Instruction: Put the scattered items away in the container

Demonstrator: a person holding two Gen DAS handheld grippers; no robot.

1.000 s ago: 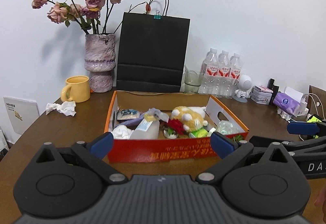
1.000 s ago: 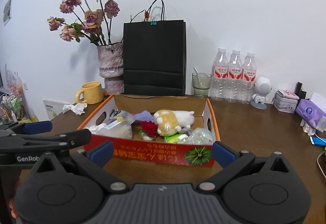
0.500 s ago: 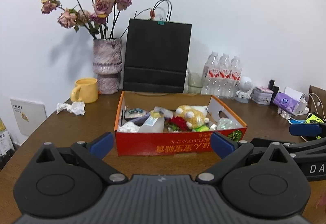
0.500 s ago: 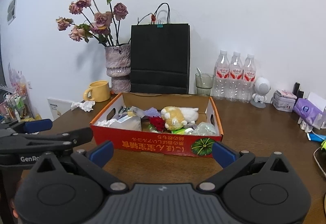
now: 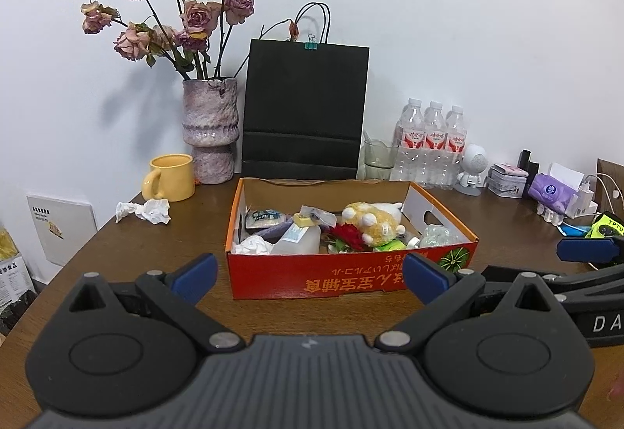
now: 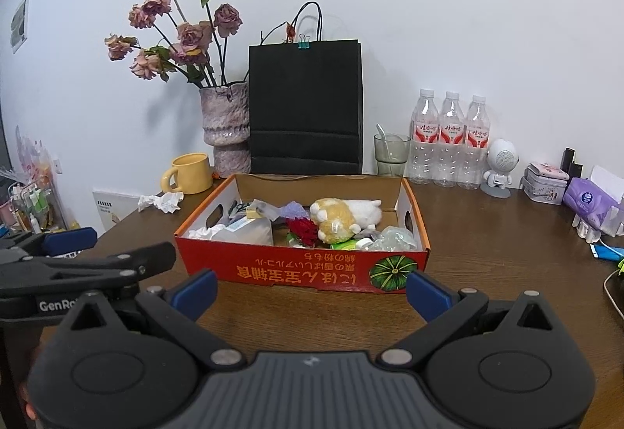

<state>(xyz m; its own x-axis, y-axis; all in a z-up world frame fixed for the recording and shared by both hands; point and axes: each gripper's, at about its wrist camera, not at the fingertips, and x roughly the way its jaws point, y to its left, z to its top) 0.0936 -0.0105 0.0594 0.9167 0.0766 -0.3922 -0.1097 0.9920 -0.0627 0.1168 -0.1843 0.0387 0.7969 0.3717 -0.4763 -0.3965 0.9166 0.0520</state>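
**Box nearly full, one crumpled tissue left out on the table**

The orange cardboard box sits mid-frame on the brown table, already holding a plush toy, a red flower, a translucent bottle and wrappers. The left gripper and right gripper both hover low in the frame short of the box's front wall, jaws spread wide and holding nothing.

The likely remaining item is the crumpled tissue, left of centre in the left view, well apart from the box and just in front of the yellow mug. Reaching for it risks nudging the mug, or brushing the vase of dried roses just behind; a tall, top-heavy vase could tip. Thin tissue may also slip or tear if pinched at an edge.

Dropping it in could be awkward: the box is crowded, and a light tissue may perch on the pile and fall out.

Elsewhere, a black paper bag stands behind the box; water bottles, a glass and a small white robot figure line the right rear, clear of the path
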